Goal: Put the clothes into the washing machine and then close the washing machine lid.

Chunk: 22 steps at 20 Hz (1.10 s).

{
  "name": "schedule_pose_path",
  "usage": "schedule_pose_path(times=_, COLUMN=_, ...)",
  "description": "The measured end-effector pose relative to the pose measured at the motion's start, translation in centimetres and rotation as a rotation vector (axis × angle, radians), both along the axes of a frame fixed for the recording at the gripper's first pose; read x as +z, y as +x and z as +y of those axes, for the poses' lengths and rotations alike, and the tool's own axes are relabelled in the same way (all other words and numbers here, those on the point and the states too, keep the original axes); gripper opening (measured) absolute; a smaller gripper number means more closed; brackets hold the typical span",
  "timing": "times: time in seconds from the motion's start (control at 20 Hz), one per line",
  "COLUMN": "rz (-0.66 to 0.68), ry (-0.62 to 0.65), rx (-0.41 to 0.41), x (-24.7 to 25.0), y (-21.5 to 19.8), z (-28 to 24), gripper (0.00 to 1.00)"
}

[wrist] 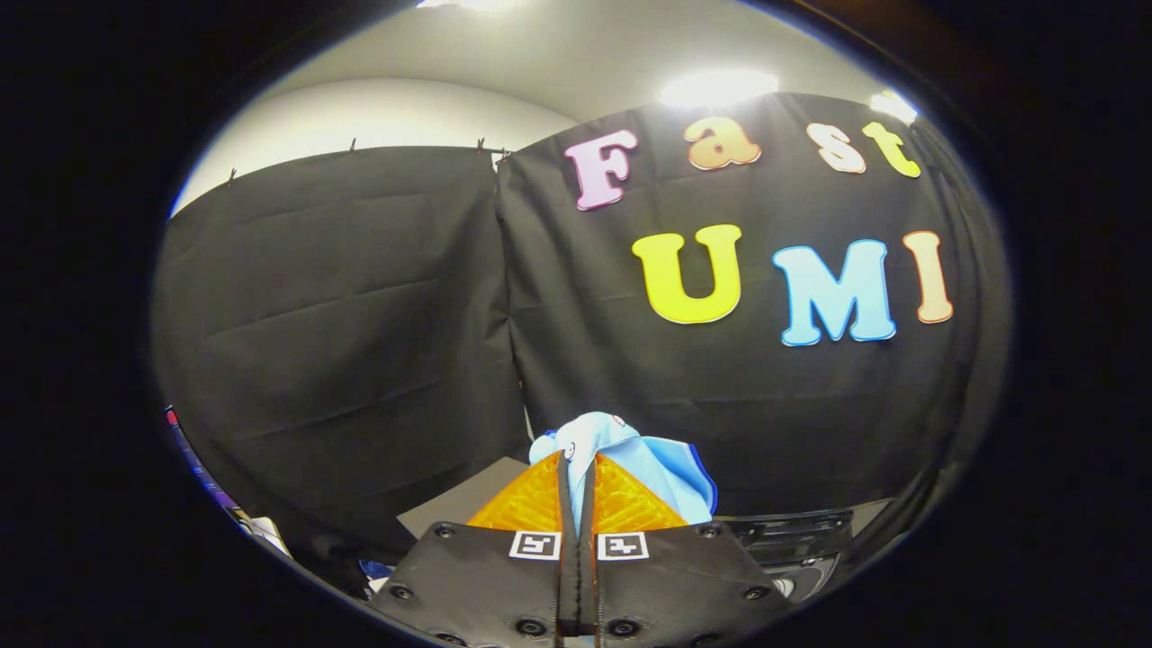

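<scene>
Tool (577,477): we see it clamped narrow on a light blue garment (630,454), held aloft.
Washer (792,540): dark rim, below and right.

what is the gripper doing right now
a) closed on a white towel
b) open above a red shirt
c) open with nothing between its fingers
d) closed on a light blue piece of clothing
d: the gripper has its two fingers drawn almost together, and the light blue garment is pinched in the narrow gap, bunching out ahead of the fingertips in front of the black cloth wall.
</scene>
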<state>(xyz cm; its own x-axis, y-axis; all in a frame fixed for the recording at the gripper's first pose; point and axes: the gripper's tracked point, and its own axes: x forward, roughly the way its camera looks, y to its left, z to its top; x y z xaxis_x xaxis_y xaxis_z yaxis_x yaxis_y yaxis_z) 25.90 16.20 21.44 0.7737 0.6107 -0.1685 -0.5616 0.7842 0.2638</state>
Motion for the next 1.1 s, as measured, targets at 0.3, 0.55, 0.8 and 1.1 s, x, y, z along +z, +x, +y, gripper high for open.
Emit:
schedule_pose_path(times=0.3, rz=0.007, ry=-0.018, rx=-0.103, x=-1.4, y=0.5, z=-9.3, gripper=0.01)
schedule_pose_path(times=0.55, rz=0.054, ry=-0.029, rx=-0.141, x=-4.3, y=0.0, z=-13.9, gripper=0.01)
schedule_pose_path(times=0.8, rz=0.092, ry=-0.059, rx=-0.176, x=-7.1, y=0.0, z=-16.0, gripper=0.01)
schedule_pose_path(times=1.1, rz=0.144, ry=-0.111, rx=-0.202, x=-11.9, y=0.5, z=-16.5, gripper=0.01)
